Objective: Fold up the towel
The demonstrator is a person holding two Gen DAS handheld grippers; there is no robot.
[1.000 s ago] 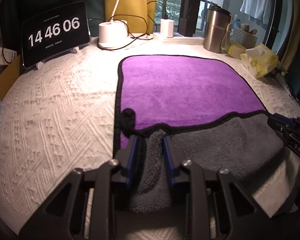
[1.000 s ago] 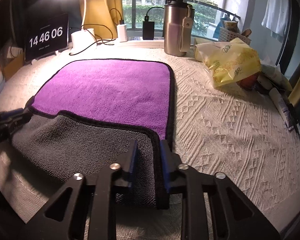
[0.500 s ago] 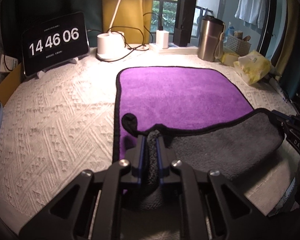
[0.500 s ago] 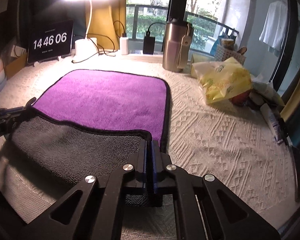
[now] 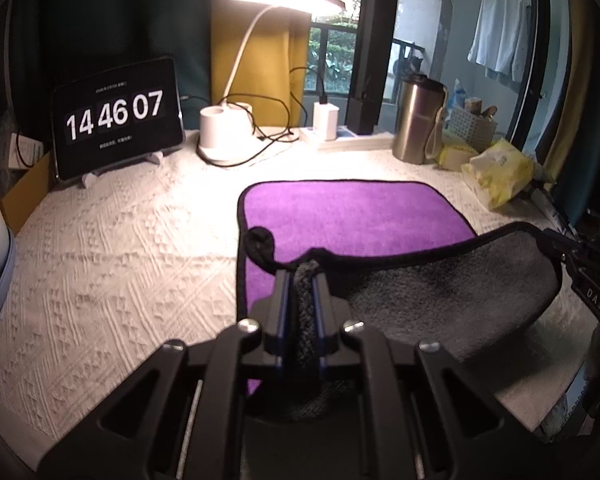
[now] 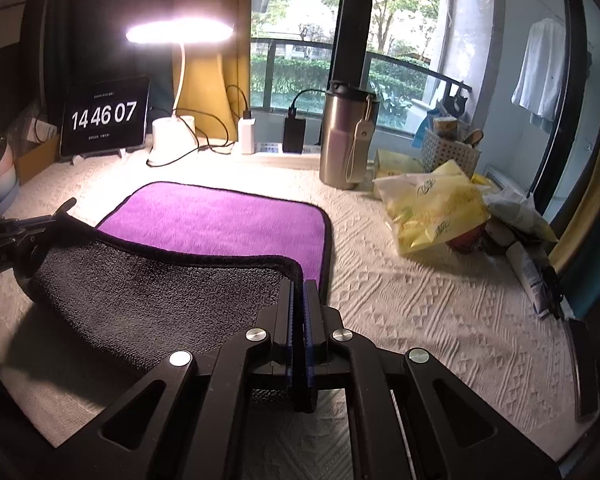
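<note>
The towel [image 5: 352, 216] is purple on top and grey underneath, with a black hem, and lies on a white textured cloth. Its near edge is lifted off the surface, grey underside [image 5: 440, 292] facing me. My left gripper [image 5: 303, 280] is shut on the towel's near left corner, next to its black hanging loop [image 5: 260, 240]. My right gripper [image 6: 299, 286] is shut on the near right corner. The towel [image 6: 220, 224] shows purple in the right wrist view, with the raised grey flap [image 6: 160, 292] sagging between the grippers. The far half lies flat.
A tablet clock [image 5: 118, 118], a lit desk lamp [image 5: 224, 132] with cables and a charger [image 5: 326, 122] stand at the back. A steel tumbler [image 6: 348, 140], a yellow snack bag [image 6: 432, 208], a basket [image 6: 450, 152] and tubes [image 6: 530, 276] crowd the right.
Both grippers have closed on the near corners and risen, lifting the towel's near edge higher off the cloth. The grey flap now hangs between them.
</note>
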